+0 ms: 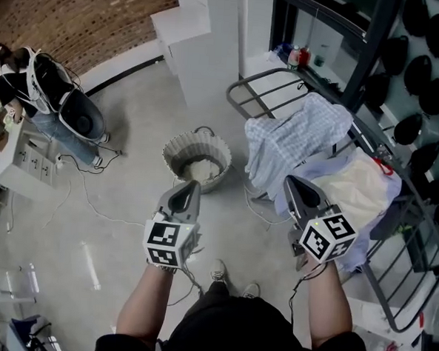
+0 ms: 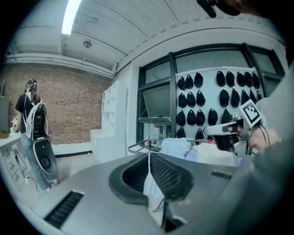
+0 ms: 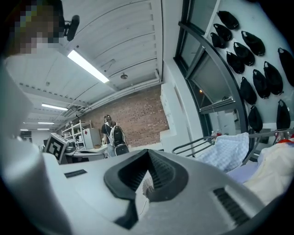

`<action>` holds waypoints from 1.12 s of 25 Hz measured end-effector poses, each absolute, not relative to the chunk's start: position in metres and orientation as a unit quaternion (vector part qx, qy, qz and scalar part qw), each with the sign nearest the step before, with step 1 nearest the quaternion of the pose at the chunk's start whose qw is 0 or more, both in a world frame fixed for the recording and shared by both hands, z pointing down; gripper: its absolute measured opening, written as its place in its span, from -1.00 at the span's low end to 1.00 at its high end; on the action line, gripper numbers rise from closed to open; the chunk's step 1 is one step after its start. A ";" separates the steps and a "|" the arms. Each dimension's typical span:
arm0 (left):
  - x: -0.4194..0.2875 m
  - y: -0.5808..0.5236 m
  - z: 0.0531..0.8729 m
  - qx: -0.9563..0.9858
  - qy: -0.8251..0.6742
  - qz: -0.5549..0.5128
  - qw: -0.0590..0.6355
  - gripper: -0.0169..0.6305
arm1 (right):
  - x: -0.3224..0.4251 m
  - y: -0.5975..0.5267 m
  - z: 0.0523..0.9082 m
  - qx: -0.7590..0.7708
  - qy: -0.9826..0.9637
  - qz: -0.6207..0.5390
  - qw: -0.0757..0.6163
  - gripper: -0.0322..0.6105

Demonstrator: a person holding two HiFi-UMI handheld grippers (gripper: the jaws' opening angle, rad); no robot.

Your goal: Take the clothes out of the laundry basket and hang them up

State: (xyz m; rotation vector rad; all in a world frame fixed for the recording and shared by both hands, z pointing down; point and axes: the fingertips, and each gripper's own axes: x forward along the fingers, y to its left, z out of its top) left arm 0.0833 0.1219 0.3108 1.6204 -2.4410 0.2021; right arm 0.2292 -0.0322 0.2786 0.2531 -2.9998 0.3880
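Observation:
The round grey laundry basket (image 1: 178,143) stands on the concrete floor with a pale cloth (image 1: 200,170) in its bottom. Held above and in front of the basket, my left gripper (image 1: 192,183) (image 2: 149,155) is shut with nothing in it. To its right my right gripper (image 1: 290,180) (image 3: 148,152) is also shut and empty, next to the drying rack (image 1: 254,88). A blue checked shirt (image 1: 296,135) (image 3: 227,147) and a cream garment (image 1: 359,188) lie draped over the rack.
A person with a backpack (image 1: 42,97) stands at the far left beside a white cabinet (image 1: 20,162). Cables (image 1: 85,192) run over the floor. A white block (image 1: 198,36) stands behind the basket. Bottles (image 1: 295,57) sit on the window ledge.

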 end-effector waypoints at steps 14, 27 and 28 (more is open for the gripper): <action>0.180 0.178 0.300 0.514 -0.847 0.091 0.099 -0.91 | 0.292 0.009 0.282 0.015 -0.989 0.137 0.055 -0.88; 0.182 0.193 0.308 0.553 -0.823 0.075 0.107 -0.91 | 0.305 0.040 0.286 0.056 -0.987 0.136 0.064 -0.88; 0.181 0.192 0.307 0.560 -0.819 0.073 0.107 -0.91 | 0.308 0.043 0.284 0.065 -0.987 0.134 0.065 -0.88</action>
